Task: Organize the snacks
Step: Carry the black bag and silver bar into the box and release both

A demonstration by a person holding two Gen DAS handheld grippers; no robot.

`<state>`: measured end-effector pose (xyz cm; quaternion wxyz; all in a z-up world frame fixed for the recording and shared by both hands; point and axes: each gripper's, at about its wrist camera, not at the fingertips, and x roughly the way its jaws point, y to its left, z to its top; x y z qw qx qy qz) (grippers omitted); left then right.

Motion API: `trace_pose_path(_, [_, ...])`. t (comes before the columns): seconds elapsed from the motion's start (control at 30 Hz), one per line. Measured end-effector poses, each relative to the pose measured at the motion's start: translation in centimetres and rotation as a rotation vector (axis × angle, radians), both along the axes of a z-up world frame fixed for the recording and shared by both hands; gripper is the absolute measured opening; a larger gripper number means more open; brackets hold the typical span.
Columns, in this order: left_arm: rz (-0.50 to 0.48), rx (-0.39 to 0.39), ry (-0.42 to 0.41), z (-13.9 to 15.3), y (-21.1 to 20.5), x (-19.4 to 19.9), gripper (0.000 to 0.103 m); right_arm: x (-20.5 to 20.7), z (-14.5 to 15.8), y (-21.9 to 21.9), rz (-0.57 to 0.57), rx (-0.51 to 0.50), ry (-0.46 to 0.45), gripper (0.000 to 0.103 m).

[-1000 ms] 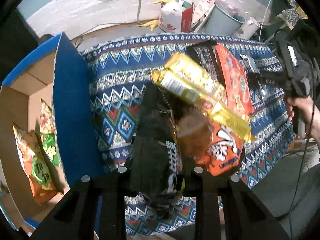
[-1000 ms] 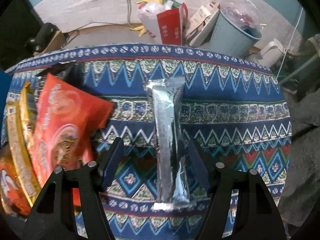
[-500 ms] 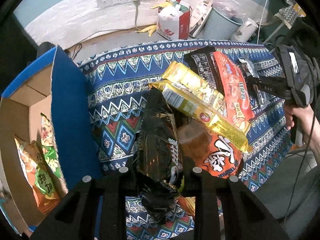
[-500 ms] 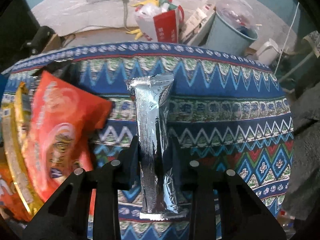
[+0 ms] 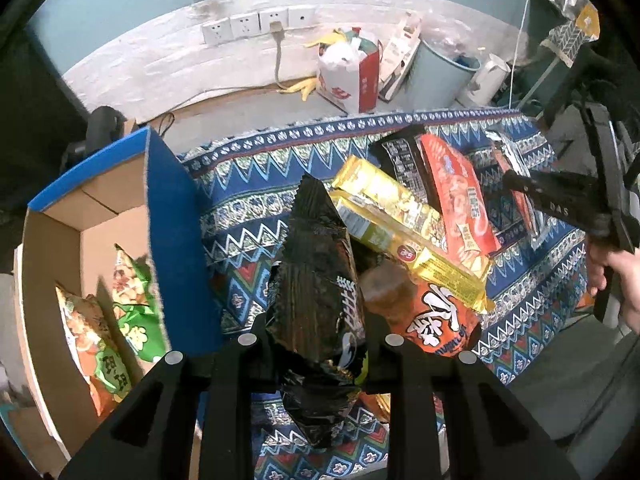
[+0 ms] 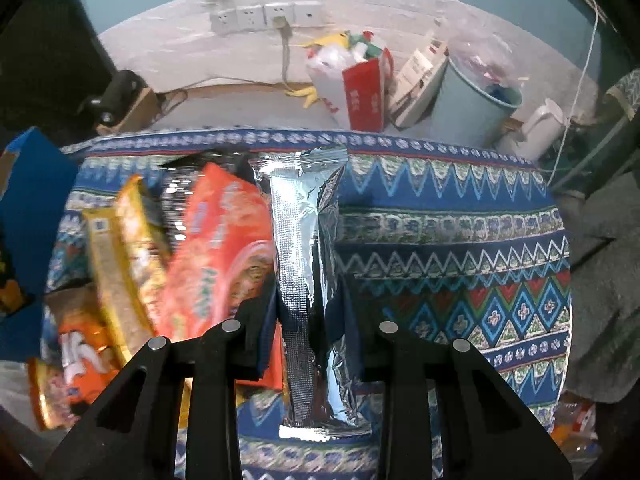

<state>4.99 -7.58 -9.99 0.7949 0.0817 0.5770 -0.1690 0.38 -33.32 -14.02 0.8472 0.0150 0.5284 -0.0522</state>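
Off to the left of the left gripper stands the blue-edged cardboard box with green and orange snack bags inside. That gripper points forward over the patterned cloth, fingers clamped on a black snack bag; a second ago the bag sat low among the pile, and now it is raised clear of it. Ahead and right of it lie the yellow packets and the orange-red packet. The right gripper is closed on the silver foil packet, which stands up between its fingers; a second ago those fingers were spread either side of it.
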Motion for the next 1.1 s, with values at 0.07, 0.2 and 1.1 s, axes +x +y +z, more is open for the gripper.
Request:
trace_pose_path(0.07, [0.004, -0.002, -0.013, 0.4, 0.3, -0.2, 0.026, -0.1, 0.8, 0.6, 0.014, 0.013, -0.015, 0.028])
trace_pose_path(0.2, [0.015, -0.016, -0.027, 1.2, 1.1, -0.5, 0.026, 0.0, 2.3, 2.3, 0.045, 0.038, -0.041, 0.028])
trace_pose_path(1.1, [0.166, -0.075, -0.115, 4.9, 10.9, -1.5, 0.026, 2.6, 9.2, 18.6, 0.313, 0.165, -0.135, 0.028])
